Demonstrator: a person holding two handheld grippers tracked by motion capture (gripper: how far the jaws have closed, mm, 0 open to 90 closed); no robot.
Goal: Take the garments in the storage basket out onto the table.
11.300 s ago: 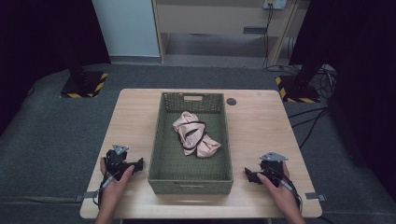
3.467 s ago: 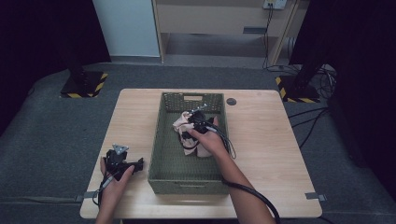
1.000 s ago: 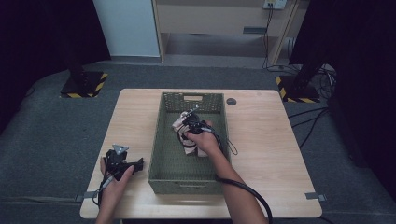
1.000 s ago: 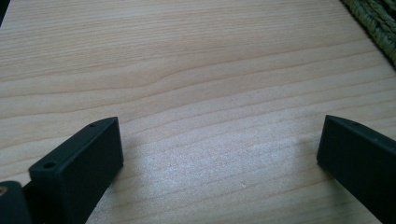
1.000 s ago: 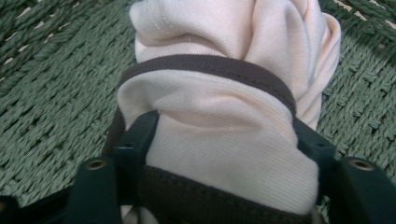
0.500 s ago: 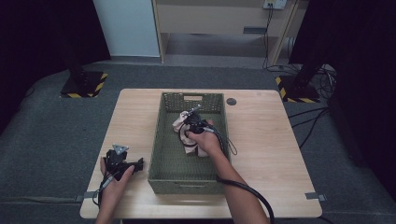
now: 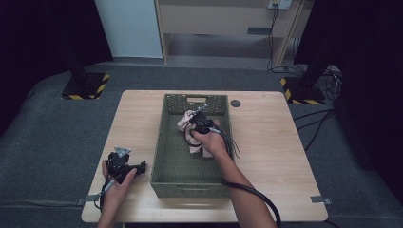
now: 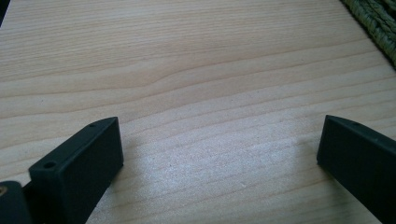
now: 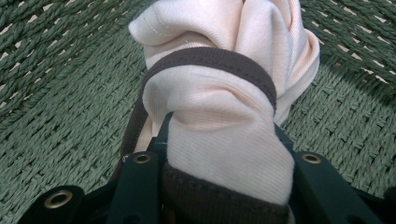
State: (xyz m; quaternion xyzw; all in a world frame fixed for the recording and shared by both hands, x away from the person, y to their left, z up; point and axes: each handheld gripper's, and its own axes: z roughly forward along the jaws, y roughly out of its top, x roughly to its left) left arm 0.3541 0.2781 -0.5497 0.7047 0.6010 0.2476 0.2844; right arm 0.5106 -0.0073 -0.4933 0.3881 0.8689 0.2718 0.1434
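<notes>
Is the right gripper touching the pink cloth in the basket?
Touching. In the right gripper view, the right gripper has both black jaws pressed against a bunched fold of the pink cloth between them.

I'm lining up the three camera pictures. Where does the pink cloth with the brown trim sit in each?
High view: pink cloth in the green basket's far half, under the right gripper.
Right gripper view: centre, bunched between the black jaws.
Left gripper view: not in it.
Shared landmark: the basket's green weave, top right there.
</notes>
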